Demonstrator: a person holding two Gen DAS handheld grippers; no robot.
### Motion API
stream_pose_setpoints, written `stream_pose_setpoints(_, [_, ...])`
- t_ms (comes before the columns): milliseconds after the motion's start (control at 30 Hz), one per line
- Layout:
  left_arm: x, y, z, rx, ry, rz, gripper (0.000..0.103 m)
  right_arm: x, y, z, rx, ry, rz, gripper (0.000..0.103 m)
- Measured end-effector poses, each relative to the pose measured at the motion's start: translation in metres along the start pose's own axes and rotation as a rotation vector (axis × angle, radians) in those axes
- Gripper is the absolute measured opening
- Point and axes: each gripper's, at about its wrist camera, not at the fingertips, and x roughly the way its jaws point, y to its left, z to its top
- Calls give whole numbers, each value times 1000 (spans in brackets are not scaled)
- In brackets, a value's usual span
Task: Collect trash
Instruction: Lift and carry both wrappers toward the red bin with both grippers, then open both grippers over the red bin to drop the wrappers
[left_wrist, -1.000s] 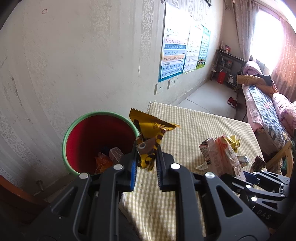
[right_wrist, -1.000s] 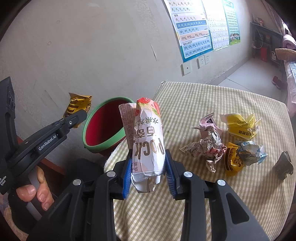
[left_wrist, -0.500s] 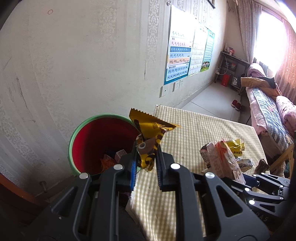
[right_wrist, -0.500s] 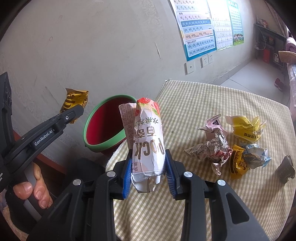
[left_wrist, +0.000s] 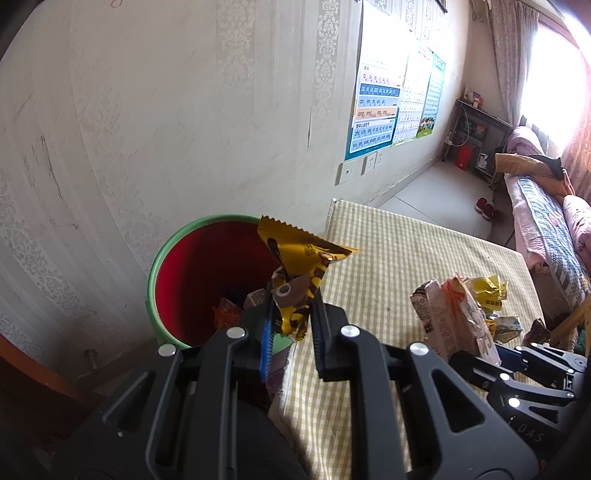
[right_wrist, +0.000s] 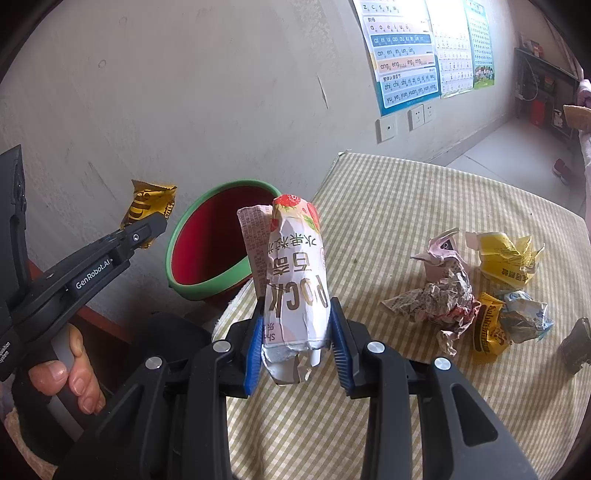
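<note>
The left gripper (left_wrist: 291, 332) has its fingers (left_wrist: 266, 341) pinched on a yellow wrapper (left_wrist: 301, 266), held up over the near rim of the red bin (left_wrist: 162, 258) with a green lip; a hand (right_wrist: 70, 373) grips its handle. The right gripper (right_wrist: 293, 350) is clamped on a white snack packet (right_wrist: 295, 280) standing upright over the checked bench (right_wrist: 388, 229) beside the bin. In the bin lie an orange wrapper (left_wrist: 227, 314) and a small carton (left_wrist: 255, 297). Farther along the bench sits a heap of crumpled wrappers (right_wrist: 476, 291). On the wall beyond hang posters (right_wrist: 404, 51)
</note>
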Motion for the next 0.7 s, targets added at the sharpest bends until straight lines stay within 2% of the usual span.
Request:
stream_pose_setpoints(500, [6, 8, 0, -14, 10, 10, 17, 13, 5, 0, -3, 20, 2, 33])
stream_pose_setpoints(700, [19, 17, 1, -22, 24, 39, 17, 26, 6, 7, -8, 28, -3, 33])
